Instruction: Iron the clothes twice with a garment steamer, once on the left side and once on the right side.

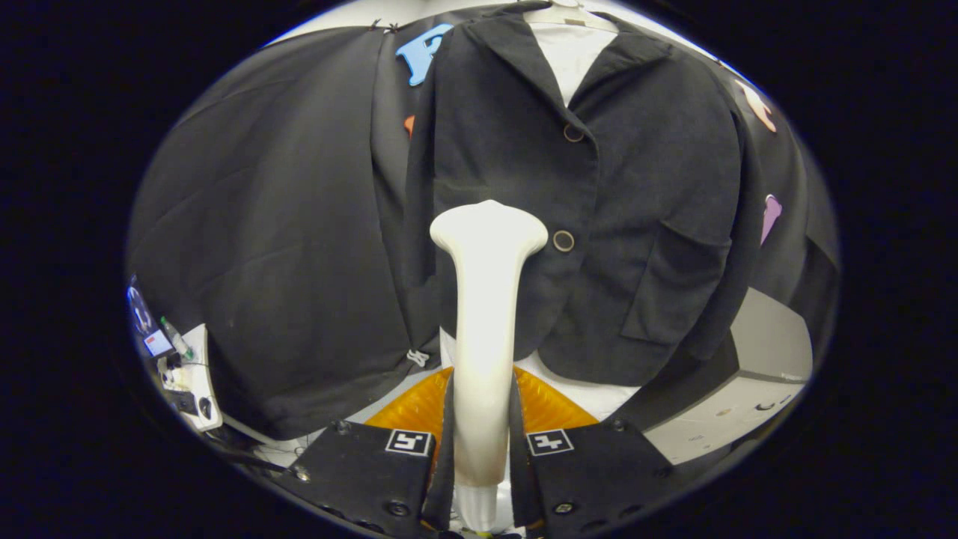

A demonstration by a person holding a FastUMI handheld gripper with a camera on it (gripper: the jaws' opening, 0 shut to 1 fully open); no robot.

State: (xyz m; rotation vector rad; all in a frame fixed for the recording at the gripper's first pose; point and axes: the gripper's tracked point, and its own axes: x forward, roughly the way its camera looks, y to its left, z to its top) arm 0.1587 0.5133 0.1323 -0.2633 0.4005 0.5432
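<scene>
Your gripper [481, 449] pinches the steamer [485, 299] handle, its head against the jacket [599, 187] front; both passes look unfinished

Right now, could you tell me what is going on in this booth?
A hand-held gripper has its fingers closed on the handle of a white garment steamer, which stands upright between them. The steamer's head is up against the front of a dark jacket that hangs on a hanger, just beside the lower button. Which pass this is cannot be told.
</scene>
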